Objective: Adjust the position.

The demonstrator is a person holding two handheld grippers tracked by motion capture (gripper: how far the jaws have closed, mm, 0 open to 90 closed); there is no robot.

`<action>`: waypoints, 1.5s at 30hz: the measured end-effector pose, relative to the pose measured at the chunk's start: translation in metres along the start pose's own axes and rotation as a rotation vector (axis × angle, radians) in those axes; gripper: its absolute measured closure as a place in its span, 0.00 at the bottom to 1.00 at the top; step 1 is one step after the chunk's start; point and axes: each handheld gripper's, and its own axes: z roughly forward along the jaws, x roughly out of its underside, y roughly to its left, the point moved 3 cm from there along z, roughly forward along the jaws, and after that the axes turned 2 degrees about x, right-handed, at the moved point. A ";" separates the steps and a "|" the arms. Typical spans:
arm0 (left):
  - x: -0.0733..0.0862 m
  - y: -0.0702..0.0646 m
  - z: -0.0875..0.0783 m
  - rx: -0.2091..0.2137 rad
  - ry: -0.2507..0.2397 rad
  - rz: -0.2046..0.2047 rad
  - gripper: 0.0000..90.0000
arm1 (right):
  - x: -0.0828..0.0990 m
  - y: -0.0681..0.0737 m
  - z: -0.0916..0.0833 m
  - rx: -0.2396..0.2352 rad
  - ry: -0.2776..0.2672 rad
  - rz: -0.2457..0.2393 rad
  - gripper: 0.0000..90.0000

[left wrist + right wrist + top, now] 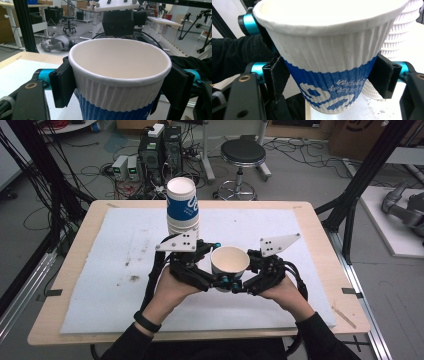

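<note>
Paper cup (229, 262), white-rimmed with a blue band, is held upright above the white mat (125, 270), between both grippers. Left gripper (216, 281) clamps its ribbed wall from the left; right gripper (241, 285) clamps it from the right. Behind stands a stack of cups (182, 207).

A black stool (243, 153) stands on the cable-strewn grey floor (300, 175).
</note>
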 end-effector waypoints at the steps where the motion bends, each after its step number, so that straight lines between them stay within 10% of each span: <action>1: 0.000 0.000 0.000 -0.002 0.001 0.001 0.24 | 0.000 0.000 0.000 -0.003 0.003 -0.002 0.28; 24: -0.001 0.001 -0.012 -0.022 -0.005 0.021 0.15 | -0.004 -0.003 -0.016 0.046 -0.029 -0.001 0.28; 45: 0.019 0.004 0.009 -0.014 0.071 -0.013 0.15 | -0.014 -0.004 -0.031 0.059 -0.104 0.012 0.28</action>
